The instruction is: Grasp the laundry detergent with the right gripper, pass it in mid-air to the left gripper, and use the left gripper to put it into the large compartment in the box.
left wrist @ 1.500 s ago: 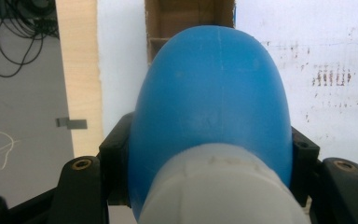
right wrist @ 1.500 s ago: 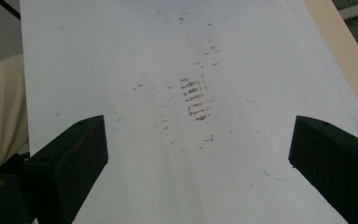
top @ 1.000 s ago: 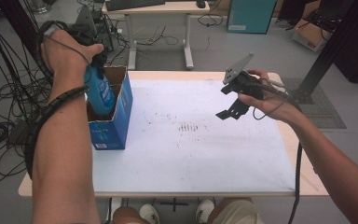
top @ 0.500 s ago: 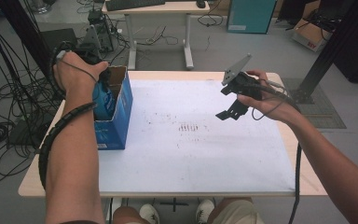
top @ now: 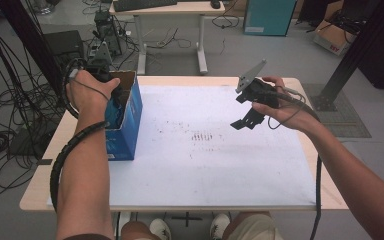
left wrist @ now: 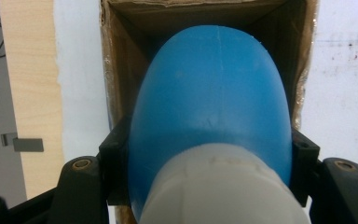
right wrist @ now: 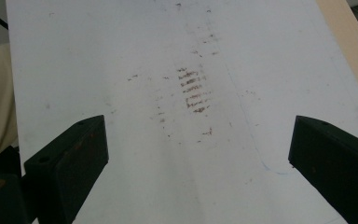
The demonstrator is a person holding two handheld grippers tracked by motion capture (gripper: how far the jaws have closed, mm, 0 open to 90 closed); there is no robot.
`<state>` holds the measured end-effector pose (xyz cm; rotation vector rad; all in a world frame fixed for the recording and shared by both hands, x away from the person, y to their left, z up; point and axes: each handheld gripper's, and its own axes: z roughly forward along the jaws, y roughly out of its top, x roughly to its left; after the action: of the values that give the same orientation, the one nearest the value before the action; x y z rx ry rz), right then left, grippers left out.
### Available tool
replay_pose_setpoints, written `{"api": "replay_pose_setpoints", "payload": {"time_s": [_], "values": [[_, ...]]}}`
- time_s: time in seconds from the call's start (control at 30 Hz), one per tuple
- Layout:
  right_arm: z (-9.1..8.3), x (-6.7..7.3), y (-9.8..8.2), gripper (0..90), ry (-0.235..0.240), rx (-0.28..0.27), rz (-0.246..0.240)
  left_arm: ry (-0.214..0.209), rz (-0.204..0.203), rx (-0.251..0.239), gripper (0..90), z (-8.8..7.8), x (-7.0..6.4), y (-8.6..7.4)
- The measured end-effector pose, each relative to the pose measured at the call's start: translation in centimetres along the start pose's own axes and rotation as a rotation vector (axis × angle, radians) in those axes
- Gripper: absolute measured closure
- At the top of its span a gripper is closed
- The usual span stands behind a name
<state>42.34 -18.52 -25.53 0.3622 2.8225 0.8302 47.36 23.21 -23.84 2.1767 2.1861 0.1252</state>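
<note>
Gripping one blue plastic bottle [left wrist: 209,107], left gripper [left wrist: 209,182] inside one open blue cardboard box [top: 130,120]; right gripper [right wrist: 198,172] jaws spread, empty.

The box [top: 125,117] stands on the sheet's [top: 205,170] left edge, the sheet on the table [top: 325,197]. The bottle [left wrist: 212,116] hangs in the box mouth, perhaps clear of its walls. The right gripper [top: 244,121] hovers right of centre.

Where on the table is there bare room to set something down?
The white paper sheet is bare from the blue cardboard box across to its right edge, bearing only brown smudges. The open right gripper hovers over that stretch. It is crowded at the left: the left gripper holds a blue bottle in the box.
</note>
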Motion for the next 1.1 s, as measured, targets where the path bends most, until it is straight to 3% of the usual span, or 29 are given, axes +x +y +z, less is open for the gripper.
{"api": "replay_pose_setpoints", "payload": {"time_s": [0.83,1.1], "values": [[0.3,-0.1,-0.3,4.7,0.002,0.002,0.015,0.005,0.021,0.018,37.2,3.7,-0.4,-0.2],[0.3,-0.2,-0.4,4.7,-0.001,-0.002,0.013,-0.001,0.025,0.006,37.1,3.8,-0.2,-0.4]]}}
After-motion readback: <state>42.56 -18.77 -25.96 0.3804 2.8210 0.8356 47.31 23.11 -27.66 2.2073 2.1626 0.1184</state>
